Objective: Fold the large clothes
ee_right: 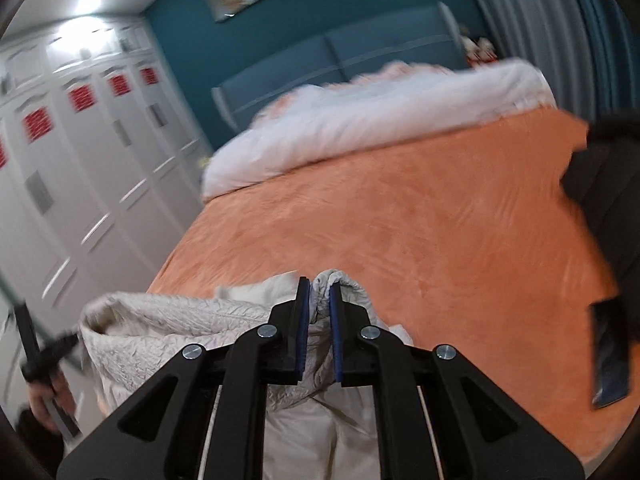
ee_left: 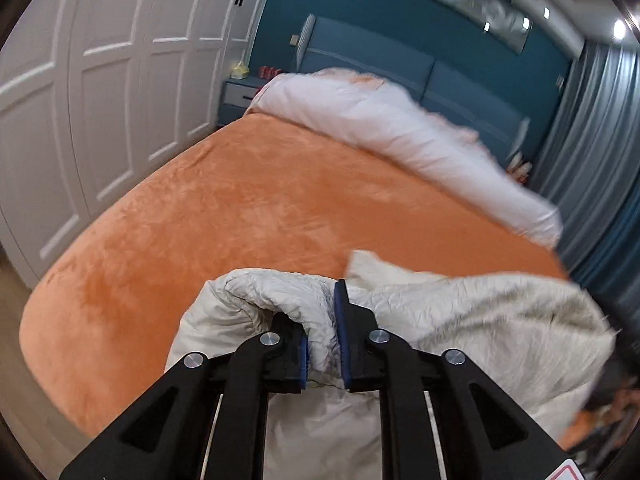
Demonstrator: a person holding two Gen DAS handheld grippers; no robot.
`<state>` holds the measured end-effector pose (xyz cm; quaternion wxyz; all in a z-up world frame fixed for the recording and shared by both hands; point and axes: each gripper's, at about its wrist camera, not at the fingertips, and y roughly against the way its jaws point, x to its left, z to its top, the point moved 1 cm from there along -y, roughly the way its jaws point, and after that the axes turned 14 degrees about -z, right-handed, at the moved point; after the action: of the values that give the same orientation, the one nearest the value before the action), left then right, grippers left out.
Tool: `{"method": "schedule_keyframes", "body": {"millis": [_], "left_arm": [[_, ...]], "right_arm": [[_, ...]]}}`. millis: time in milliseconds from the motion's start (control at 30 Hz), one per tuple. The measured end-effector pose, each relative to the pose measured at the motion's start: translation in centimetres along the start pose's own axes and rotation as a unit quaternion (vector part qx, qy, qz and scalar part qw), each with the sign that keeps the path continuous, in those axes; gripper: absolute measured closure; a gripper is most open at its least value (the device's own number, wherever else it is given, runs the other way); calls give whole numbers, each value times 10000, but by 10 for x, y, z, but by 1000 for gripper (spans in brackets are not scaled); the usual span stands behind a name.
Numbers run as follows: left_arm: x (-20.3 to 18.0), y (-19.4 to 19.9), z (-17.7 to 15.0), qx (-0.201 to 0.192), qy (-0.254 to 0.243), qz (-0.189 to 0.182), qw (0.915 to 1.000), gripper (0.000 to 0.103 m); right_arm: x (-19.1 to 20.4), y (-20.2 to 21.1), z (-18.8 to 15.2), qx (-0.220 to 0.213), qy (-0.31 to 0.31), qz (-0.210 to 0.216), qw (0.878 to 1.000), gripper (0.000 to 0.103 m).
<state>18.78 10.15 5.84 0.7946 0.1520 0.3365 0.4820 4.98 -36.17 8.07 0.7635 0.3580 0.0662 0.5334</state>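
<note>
The left gripper (ee_left: pixel 324 336) pinches a bunched fold of the cream coat (ee_left: pixel 460 320); the right gripper (ee_right: pixel 319 320) clamps another fold, above the orange bed (ee_left: pixel 240 208).

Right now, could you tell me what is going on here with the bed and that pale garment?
A person is holding a tool in each hand, and both are clamped on a cream quilted garment at the near edge of an orange-covered bed. The left tool and the right tool each pinch a bunched fold of it. The garment hangs crumpled between them, not yet folded. A white duvet lies at the head.
</note>
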Motion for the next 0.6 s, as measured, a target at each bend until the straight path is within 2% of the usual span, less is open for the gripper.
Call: {"method": "schedule_keyframes", "body": {"millis": [67,133,167,200,267,367,467,533,600], "left_arm": [[13,-40,-4,262,-81,203,9994,86],[25,-65,-7,525,-31,307,9981,84],[30,-70,-5,571,3,285,9980,82],[34,-69,-2,505,24,223,9985,77],[38,-51,10,163,78,96,9998,75],[38,-27,33,-142,315,-500,9982,75],[32,-11,52,-306,316,-641,9970,75],[22,-7,58,-528,242,-552,9968,75],[9,-11,60,-629,7,-43,9980,75]], "right_arm": [[-4,-36,-3,138,-333,-160,9992,89],[-10,-53,-6,139,-626,-306,9975,81],[-15,-54,-7,30,-790,-395,9961,67],[-20,-54,-7,-67,-969,-431,9943,62],[-26,-50,-9,-159,-1195,-329,9922,60],[-11,-44,-12,-267,-654,-329,9970,60],[21,-46,-18,-426,128,-414,9982,60],[47,-54,-28,-419,656,-453,9959,60],[69,-62,-39,-423,1170,-562,9906,60]]}}
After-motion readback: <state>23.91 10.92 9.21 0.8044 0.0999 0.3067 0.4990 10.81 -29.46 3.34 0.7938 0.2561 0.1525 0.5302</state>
